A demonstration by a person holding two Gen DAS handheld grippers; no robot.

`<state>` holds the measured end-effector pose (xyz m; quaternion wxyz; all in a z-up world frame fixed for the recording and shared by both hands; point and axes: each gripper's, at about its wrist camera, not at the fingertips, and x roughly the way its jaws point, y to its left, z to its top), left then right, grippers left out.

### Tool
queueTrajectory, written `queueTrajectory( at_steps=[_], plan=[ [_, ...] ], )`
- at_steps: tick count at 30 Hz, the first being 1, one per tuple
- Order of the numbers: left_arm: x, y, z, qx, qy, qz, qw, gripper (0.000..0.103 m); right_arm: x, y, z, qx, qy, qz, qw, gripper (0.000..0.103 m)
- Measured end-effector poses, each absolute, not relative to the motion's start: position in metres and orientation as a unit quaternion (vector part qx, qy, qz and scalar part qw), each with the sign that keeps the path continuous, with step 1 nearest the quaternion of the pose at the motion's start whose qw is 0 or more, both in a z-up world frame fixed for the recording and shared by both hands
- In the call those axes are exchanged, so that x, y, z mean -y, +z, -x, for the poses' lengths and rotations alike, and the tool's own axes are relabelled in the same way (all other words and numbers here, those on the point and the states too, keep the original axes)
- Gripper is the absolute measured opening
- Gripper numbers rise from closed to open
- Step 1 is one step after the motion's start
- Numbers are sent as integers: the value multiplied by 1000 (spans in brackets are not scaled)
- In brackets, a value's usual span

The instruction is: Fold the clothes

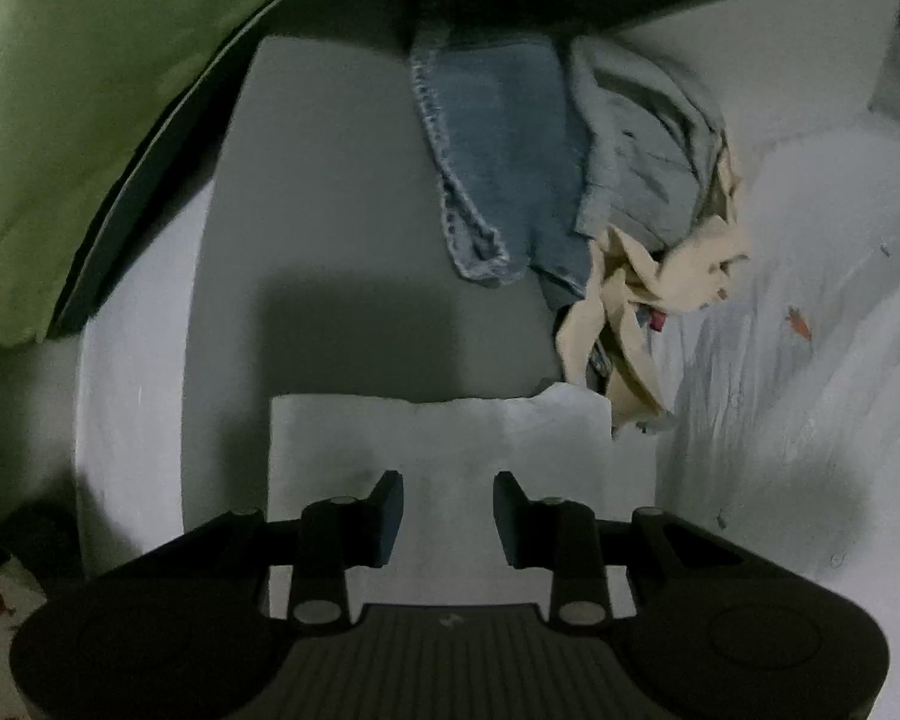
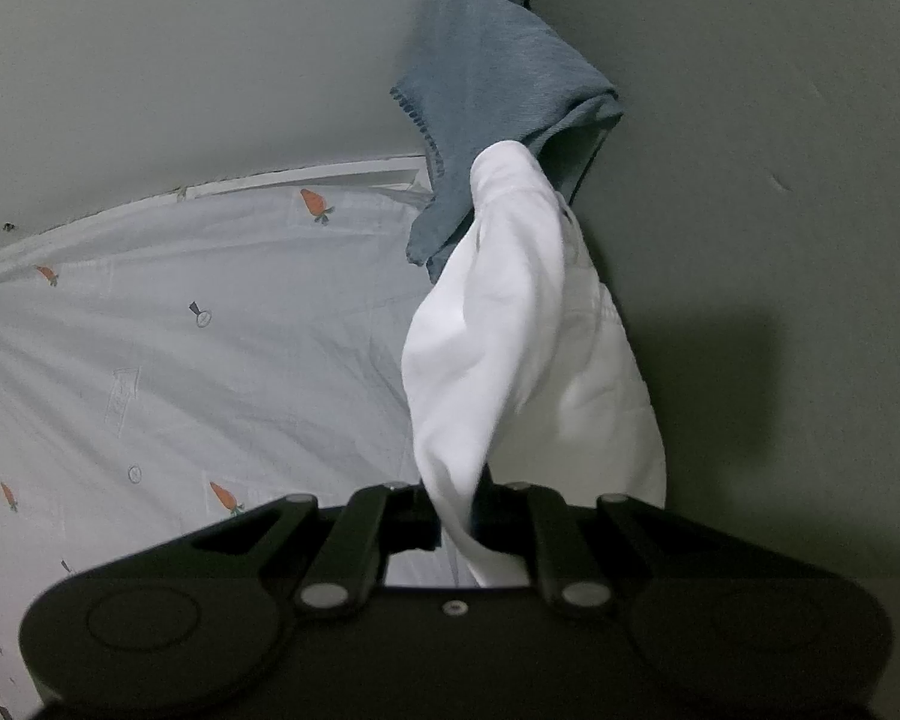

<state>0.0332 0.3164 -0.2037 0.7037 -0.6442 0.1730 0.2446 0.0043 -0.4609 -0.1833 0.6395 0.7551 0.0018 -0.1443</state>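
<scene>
Right gripper (image 2: pixel 456 516) around white garment (image 2: pixel 522 324)

You have a pale bed sheet (image 2: pixel 150 360) stretched over the bed, printed with small orange carrots (image 2: pixel 314 202) and faint grey doodles, its surface lightly creased in both wrist views. Behind it you see a plain grey-white wall (image 2: pixel 180 60) meeting the sheet's far edge. In your left wrist view, a green pillow (image 1: pixel 90 90) fills the upper left corner, with a dark edge running along its lower side.
</scene>
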Motion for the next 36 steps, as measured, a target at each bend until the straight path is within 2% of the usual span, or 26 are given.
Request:
queueTrajectory(
  at_steps=[19, 23, 28, 29, 30, 31, 33, 36],
  plan=[
    [-311, -216, 14, -172, 253, 644, 702, 34, 461, -175, -8, -17, -145, -748, 648, 9],
    [-311, -226, 12, -166, 236, 660, 694, 34, 462, -172, -12, -24, -146, -744, 652, 9],
    [-308, -223, -4, -192, 225, 628, 719, 34, 461, -167, -17, -42, -151, -733, 662, 9],
    [-308, -222, -5, -197, 229, 626, 719, 31, 461, -167, -17, -44, -153, -732, 662, 9],
    [-309, -222, -6, -202, 230, 624, 719, 18, 461, -167, -17, -44, -154, -732, 662, 9],
    [-309, -221, -7, -207, 231, 620, 720, 13, 461, -167, -17, -45, -157, -732, 661, 9],
    [-309, -215, -8, -206, 223, 613, 729, 6, 460, -165, -17, -47, -163, -730, 662, 9],
    [-308, -204, -13, -188, 193, 612, 743, 3, 460, -161, -19, -52, -166, -724, 668, 9]
  ],
)
